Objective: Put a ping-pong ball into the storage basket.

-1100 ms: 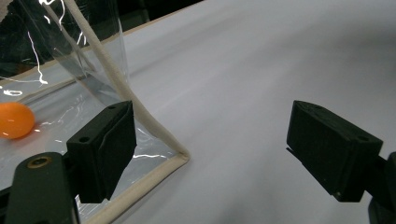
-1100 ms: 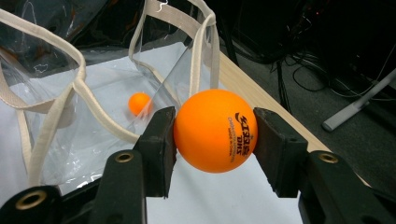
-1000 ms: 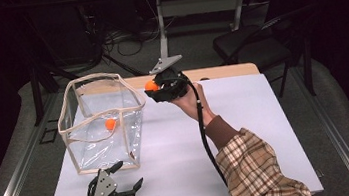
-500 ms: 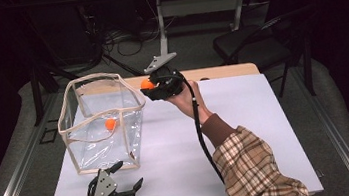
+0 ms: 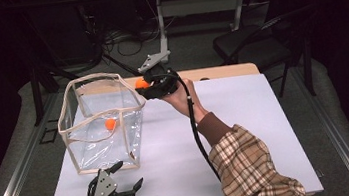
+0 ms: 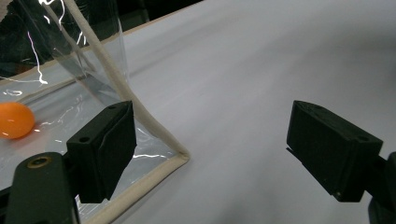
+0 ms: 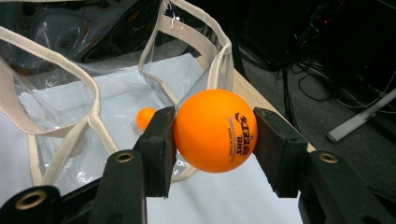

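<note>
We hold an orange ball (image 7: 215, 130) between the fingers (image 7: 159, 149) of the right gripper (image 5: 153, 87), closed on it from both sides, just beside the far right corner of the clear bag's (image 5: 101, 132) cloth-trimmed rim. A second ball (image 5: 110, 124) already lies on the bag's floor. The left gripper (image 5: 123, 187) rests on the white surface (image 5: 245, 119) at the bag's near corner, its fingers (image 6: 102, 149) spread wide with nothing between them.

To do this step well, we judge that the ball should travel fully over the opening before we let go, since the rim sags and leans. We keep the grip square so the ball does not squirt out sideways, lower it a little below the trim, then open. If the bag tips, the left gripper is near enough to steady its corner.
</note>
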`<action>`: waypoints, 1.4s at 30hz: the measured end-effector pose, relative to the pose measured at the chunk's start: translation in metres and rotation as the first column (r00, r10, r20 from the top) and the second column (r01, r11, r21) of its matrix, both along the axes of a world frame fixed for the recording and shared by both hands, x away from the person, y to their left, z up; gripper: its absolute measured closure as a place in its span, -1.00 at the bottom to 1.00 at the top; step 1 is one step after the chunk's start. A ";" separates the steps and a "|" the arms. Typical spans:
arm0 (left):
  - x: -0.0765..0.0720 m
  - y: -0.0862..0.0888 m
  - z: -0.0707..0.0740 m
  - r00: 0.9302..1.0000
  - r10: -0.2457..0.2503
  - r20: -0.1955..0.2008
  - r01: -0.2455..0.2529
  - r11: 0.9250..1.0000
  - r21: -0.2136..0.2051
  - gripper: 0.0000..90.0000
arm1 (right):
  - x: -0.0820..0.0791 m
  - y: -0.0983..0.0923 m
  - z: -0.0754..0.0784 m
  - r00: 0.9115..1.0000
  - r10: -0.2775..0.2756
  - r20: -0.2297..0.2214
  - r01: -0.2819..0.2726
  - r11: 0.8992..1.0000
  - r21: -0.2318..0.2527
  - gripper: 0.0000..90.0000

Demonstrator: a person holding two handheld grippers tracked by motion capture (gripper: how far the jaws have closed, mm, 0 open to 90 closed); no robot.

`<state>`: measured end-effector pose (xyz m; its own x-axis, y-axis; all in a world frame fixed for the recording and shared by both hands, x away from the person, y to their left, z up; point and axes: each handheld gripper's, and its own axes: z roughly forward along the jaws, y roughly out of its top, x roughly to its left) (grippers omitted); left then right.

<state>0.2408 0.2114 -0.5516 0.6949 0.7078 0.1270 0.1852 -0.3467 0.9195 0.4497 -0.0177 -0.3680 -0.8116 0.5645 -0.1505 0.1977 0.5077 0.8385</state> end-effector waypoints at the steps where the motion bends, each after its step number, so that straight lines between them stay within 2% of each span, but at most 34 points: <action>1: 0.000 0.000 0.000 1.000 0.000 0.000 0.000 1.000 0.000 -0.65 | 0.000 0.001 0.000 1.000 -0.001 -0.004 0.001 1.000 0.001 0.13; 42: 0.000 0.000 0.000 1.000 -0.002 0.001 0.002 1.000 0.000 -0.65 | 0.003 0.026 0.002 0.999 0.038 -0.009 -0.038 0.999 -0.001 0.13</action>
<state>0.2408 0.2119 -0.5515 0.6966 0.7061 0.1272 0.1838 -0.3470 0.9197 0.4530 0.0080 -0.3658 -0.8338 0.5330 -0.1438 0.1856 0.5160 0.8362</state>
